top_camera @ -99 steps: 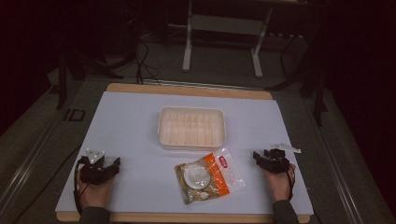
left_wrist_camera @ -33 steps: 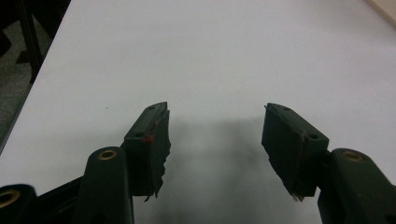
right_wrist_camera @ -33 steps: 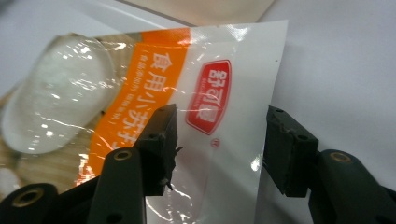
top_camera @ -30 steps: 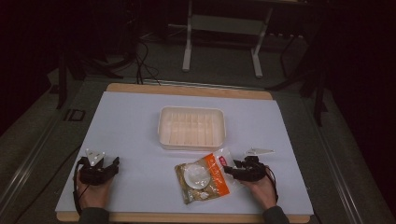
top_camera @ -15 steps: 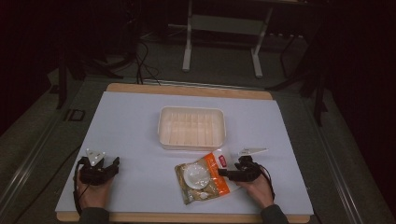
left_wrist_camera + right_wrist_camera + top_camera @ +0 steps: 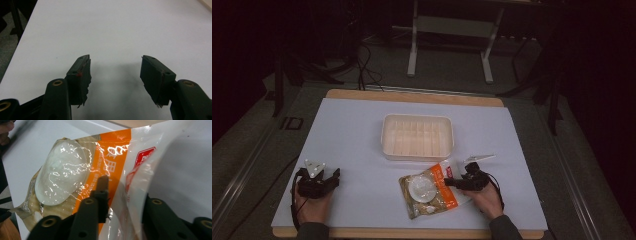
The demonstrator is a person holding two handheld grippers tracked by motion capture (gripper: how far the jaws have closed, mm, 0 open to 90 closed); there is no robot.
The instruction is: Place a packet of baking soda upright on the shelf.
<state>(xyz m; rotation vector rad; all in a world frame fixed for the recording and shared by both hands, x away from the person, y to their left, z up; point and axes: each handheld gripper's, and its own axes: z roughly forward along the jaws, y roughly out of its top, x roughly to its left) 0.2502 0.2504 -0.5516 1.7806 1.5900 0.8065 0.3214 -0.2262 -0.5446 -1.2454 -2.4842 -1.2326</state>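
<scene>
A clear and orange food bag (image 6: 429, 192) with a pale round piece inside lies flat near the table's front edge. My right gripper (image 6: 452, 182) is at the bag's right edge, pointing left. In the right gripper view its jaws have just been closing. One jaw lies over the orange band of the bag (image 6: 75, 177), and the other sits behind the raised clear edge. A gap still shows between the right gripper (image 6: 125, 191) jaws, with the edge in it. My left gripper (image 6: 328, 179) rests at the front left. The left gripper (image 6: 115, 66) is open over bare table.
A pale, shallow plastic container (image 6: 384, 137) stands in the middle of the white table top (image 6: 352, 125), just behind the bag. Wooden table edges show at front and back. Dark floor, cables and a stand's legs lie beyond.
My right gripper has slid left from the table's right side onto the bag's right edge, and its jaws have narrowed. The left gripper has stayed put.
</scene>
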